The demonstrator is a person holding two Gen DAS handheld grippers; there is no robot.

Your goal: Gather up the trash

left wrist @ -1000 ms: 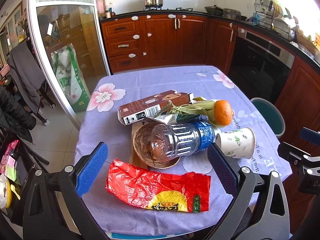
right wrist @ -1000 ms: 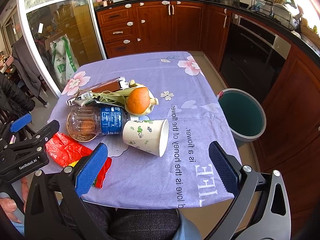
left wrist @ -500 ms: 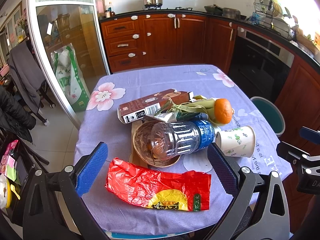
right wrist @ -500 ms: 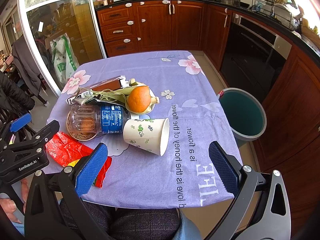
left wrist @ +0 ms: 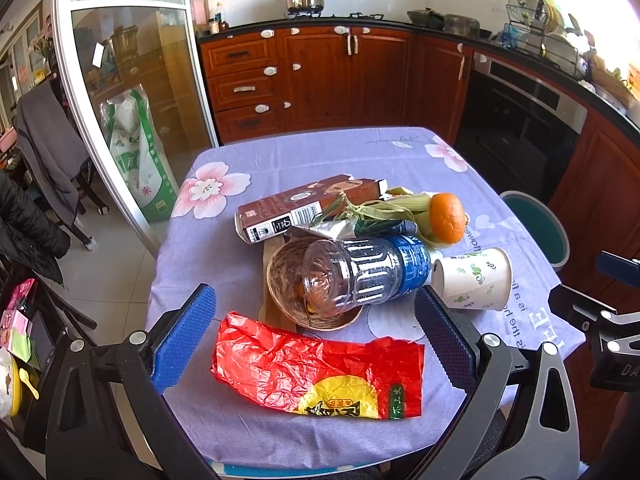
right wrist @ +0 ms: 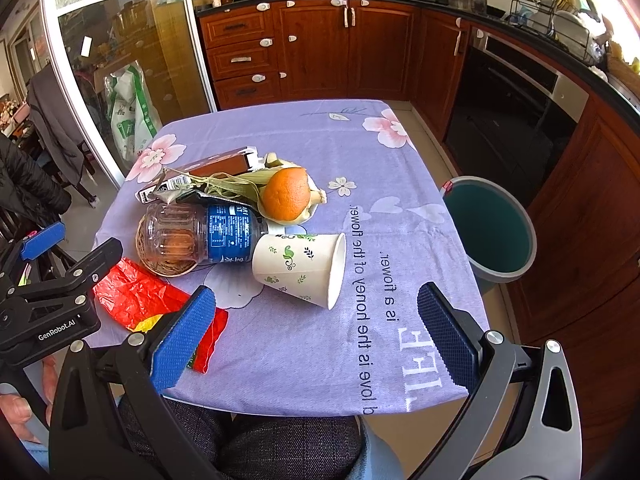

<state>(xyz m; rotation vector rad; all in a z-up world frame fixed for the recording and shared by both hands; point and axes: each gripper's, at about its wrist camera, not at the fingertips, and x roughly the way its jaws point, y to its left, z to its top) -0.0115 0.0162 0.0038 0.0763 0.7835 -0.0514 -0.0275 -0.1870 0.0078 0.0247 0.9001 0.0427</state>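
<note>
Trash lies heaped on a purple flowered tablecloth (left wrist: 320,152). A red plastic wrapper (left wrist: 320,372) lies nearest, between the fingers of my open left gripper (left wrist: 316,340). Behind it a clear plastic bottle (left wrist: 368,276) rests on a wicker bowl (left wrist: 280,280). A paper cup (right wrist: 304,268) lies on its side ahead of my open right gripper (right wrist: 316,332). A brown carton (left wrist: 308,208), corn husks (left wrist: 380,210), a foil wrapper (left wrist: 340,228) and an orange (right wrist: 288,194) lie further back. Both grippers are empty, above the table's near edge.
A grey bin with a green inside (right wrist: 492,228) stands on the floor to the right of the table. Wooden cabinets (right wrist: 320,48) and an oven (right wrist: 512,96) line the far and right walls. A glass door (left wrist: 132,92) and a chair with a coat (left wrist: 44,148) are at left.
Both grippers have crept slightly forward toward the trash. Nothing on the table has moved.
</note>
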